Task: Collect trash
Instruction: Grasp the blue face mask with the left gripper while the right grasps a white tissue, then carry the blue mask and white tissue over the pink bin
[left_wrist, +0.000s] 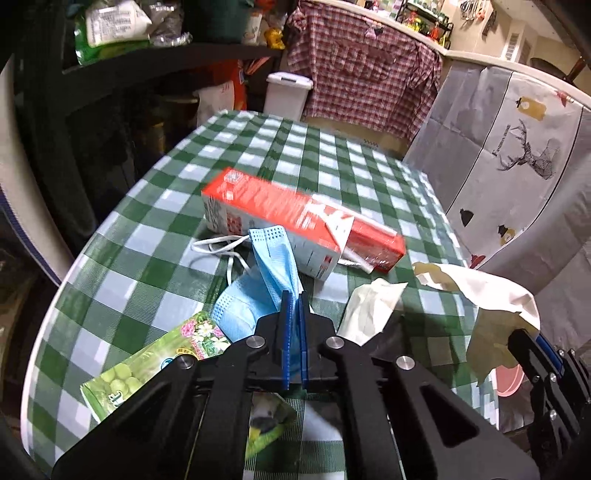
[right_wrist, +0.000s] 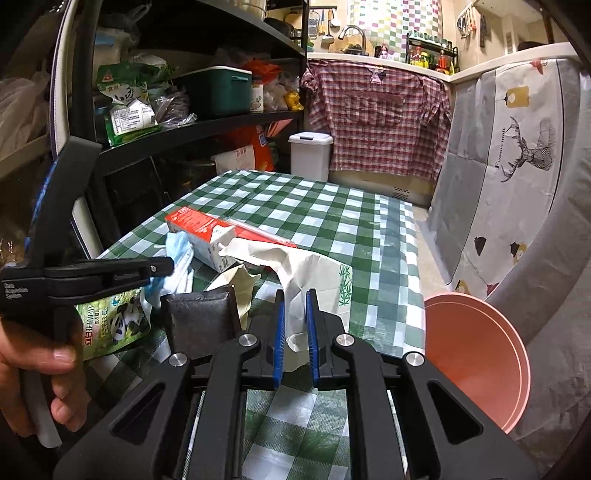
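Both pairs of blue fingers are pinching trash. Our left gripper (left_wrist: 294, 295) has its fingers (left_wrist: 285, 332) squeezed tight on the blue face mask (left_wrist: 273, 269), and no gap shows between them. Our right gripper (right_wrist: 294, 295) is clamped on the crumpled white paper bag (right_wrist: 314, 273), which sticks up between its pads.

From the mask, we see the red and white carton (left_wrist: 295, 218) lying on its side at twelve o'clock, touching the mask. A crumpled tissue (left_wrist: 369, 310) sits at three o'clock. A green snack wrapper (left_wrist: 155, 358) lies at eight o'clock, partly under our left gripper.

All of it rests on the table with the green checked cloth (left_wrist: 258, 147). A pink bin (right_wrist: 476, 354) stands at three o'clock from our right gripper, off the table edge. A white lidded can (right_wrist: 310, 155) stands far behind the table.
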